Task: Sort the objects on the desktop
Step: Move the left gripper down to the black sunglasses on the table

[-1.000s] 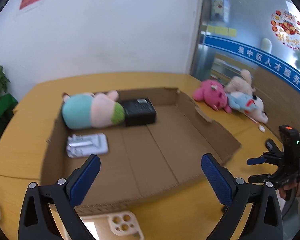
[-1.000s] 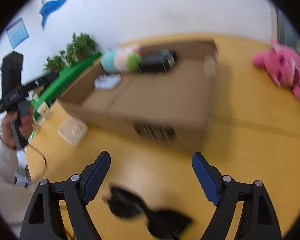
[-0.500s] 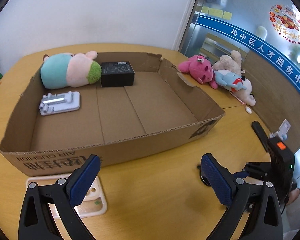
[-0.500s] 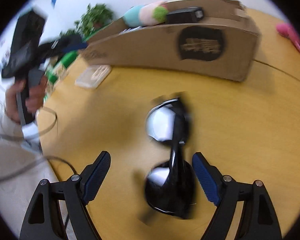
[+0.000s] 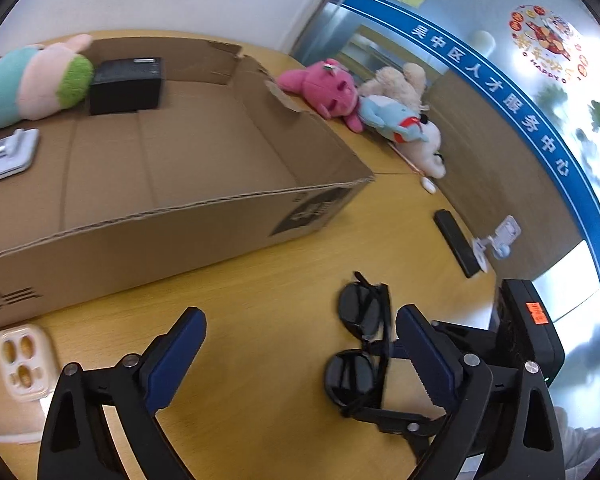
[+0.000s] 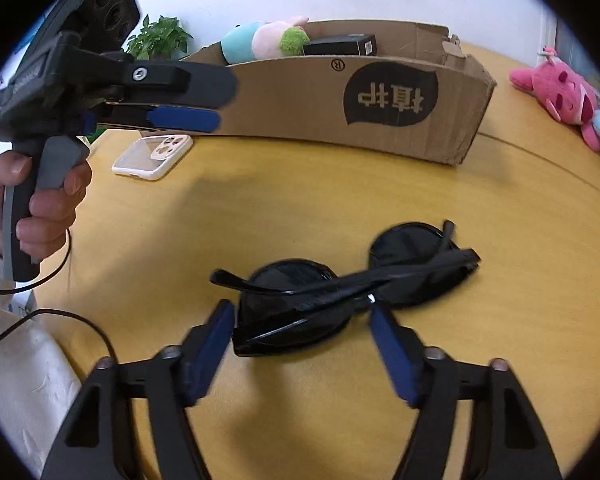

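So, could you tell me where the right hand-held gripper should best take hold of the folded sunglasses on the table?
Probably at the middle of the sunglasses, across the bridge and the folded temple arms. They lie flat with the lenses side by side, so the centre is the narrowest, stiffest part. The right hand-held gripper is open and already straddles that area from the near side; coming in low from there looks sensible.

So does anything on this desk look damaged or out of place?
The cardboard box has a torn, ragged edge at its far right corner. Also, the sunglasses lie lenses-down on the table.
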